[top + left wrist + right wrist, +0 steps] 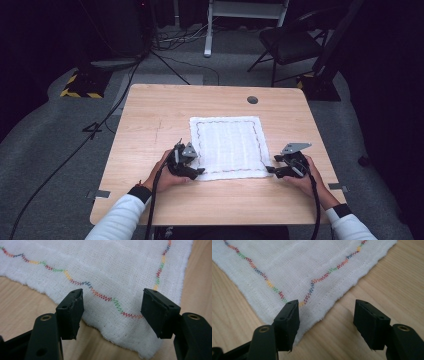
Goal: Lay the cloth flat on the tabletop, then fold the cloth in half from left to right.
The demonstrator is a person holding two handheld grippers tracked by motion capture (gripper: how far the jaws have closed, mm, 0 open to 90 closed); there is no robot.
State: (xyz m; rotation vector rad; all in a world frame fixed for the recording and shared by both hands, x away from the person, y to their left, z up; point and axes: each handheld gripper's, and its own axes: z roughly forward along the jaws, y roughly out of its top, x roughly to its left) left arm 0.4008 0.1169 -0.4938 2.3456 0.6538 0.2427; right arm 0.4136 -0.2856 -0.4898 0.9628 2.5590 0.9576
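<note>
A white cloth [227,146] lies flat at the centre of the table [150,120]; the left gripper [196,171] and right gripper [271,170], jaws wide, flank its lower corners.

High view: table [150,130] evenly lit from above, surroundings near black; soft resolution, faint shadows. Gripper views: bright, diffuse light; cloth [112,270] weave sharp mid-frame, near jaws slightly soft; no glare, mild edge blur.

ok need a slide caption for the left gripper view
Open left claw poised over the near corner of a white cloth with rainbow zigzag stitching, on a wooden table.
</note>
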